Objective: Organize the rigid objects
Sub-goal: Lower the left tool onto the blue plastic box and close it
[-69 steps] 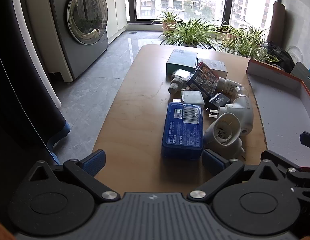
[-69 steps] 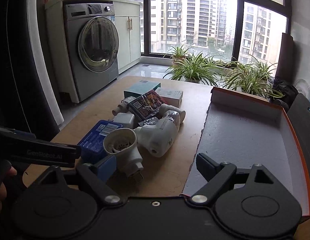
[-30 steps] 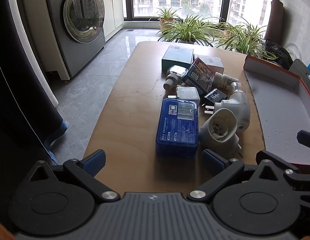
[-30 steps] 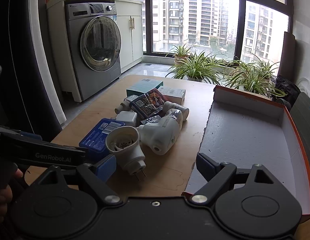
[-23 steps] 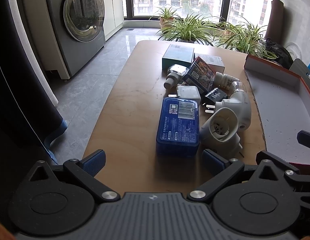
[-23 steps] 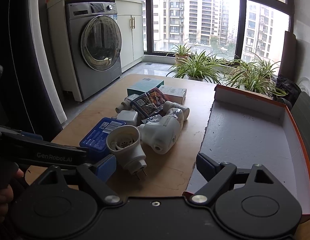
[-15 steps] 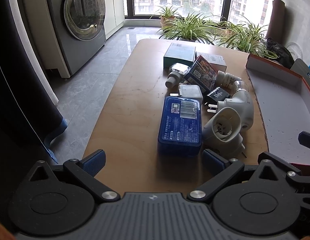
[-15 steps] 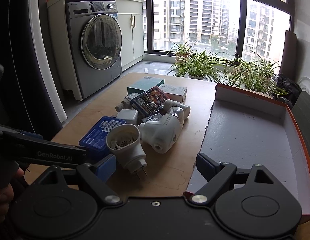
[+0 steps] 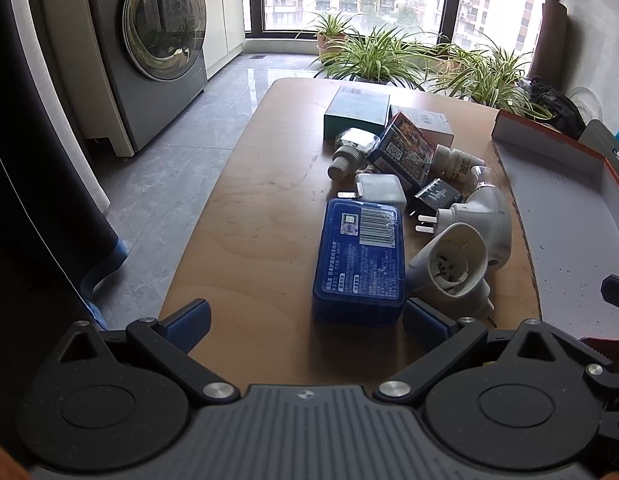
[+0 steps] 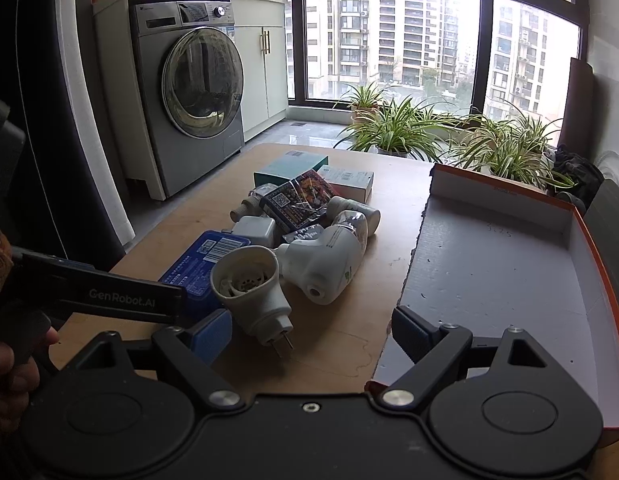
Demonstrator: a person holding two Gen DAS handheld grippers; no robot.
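Tall windows, potted plants (image 10: 393,128) and a washing machine (image 10: 189,92) stand behind a wooden surface (image 9: 261,216) that carries a cluster of small things. Nearest the left tongs (image 9: 307,318) lies a blue case (image 9: 359,260), label side up, with a white plug adapter (image 9: 449,268) touching its right edge and a second white adapter (image 9: 485,220) just beyond. Farther back sit a grey charger (image 9: 379,191), a small black plug (image 9: 435,196), a patterned card box (image 9: 405,148), a pill bottle (image 9: 457,162), a metal fitting (image 9: 349,152), a teal box (image 9: 357,112) and a white box (image 9: 429,120). An orange-edged cardboard tray (image 10: 501,264) lies to the right of the cluster, holding nothing. Both tongs are spread wide and grip nothing: the left ones frame the near end of the blue case, while the right tongs (image 10: 311,334) hover over the surface between the nearer adapter and the tray's corner.
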